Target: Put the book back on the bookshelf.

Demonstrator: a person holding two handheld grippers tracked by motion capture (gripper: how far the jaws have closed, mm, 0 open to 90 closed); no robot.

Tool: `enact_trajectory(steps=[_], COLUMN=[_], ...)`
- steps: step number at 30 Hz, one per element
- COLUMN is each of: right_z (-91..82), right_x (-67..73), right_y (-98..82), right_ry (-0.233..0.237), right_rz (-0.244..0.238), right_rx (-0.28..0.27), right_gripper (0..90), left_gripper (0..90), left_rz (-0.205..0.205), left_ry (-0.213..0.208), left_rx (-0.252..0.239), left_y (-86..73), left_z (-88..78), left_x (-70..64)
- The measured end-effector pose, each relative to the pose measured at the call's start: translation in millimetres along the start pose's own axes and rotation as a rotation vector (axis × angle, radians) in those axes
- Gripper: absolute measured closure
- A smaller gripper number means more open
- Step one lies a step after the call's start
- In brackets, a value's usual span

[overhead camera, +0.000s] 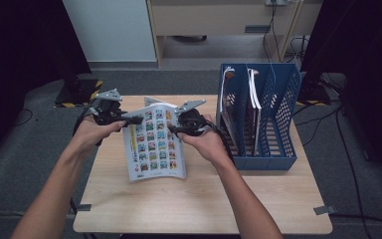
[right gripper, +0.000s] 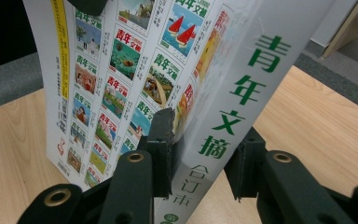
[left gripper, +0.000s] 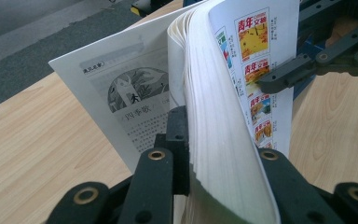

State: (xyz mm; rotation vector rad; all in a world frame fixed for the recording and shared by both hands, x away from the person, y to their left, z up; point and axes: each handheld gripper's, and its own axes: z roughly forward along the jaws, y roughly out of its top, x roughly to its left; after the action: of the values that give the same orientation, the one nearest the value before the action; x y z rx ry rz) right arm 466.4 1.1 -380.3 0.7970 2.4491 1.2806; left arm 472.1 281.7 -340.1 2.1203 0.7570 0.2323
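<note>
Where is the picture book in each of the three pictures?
High view: the book stands mid-table, between both grippers.
Left gripper view: its page edges rise from the jaws.
Right gripper view: its green-lettered spine sits between the jaws.
Shared landmark: the wooden table.

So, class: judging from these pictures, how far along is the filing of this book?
Done: several books already stand in the blue file rack. In hand: the left gripper clamps the thick book at its page edge, the right gripper straddles its spine. Left: probably standing it in a rack slot.
</note>
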Motion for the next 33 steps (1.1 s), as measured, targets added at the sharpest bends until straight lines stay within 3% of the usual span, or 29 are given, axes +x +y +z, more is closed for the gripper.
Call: enact_trajectory(steps=[20, 28, 33], right_z=[-0.6, -0.7, -1.0], right_x=[-1.2, -6.0, -8.5], right_y=[4.7, 13.5, 15.8], right_ry=[-0.008, -0.035, -0.047], right_rz=[-0.007, -0.014, -0.023], right_rx=[0.006, 0.000, -0.006], right_gripper=[66.9, 67.5, 67.7], left_gripper=[76.2, 76.2, 76.3], left_rz=[-0.003, -0.003, 0.022], left_ry=[0.010, 0.040, 0.065], left_rx=[-0.001, -0.027, -0.044], left_y=[1.4, 7.5, 11.2], left_z=[0.3, 0.8, 1.8], left_x=[0.8, 2.4, 1.7])
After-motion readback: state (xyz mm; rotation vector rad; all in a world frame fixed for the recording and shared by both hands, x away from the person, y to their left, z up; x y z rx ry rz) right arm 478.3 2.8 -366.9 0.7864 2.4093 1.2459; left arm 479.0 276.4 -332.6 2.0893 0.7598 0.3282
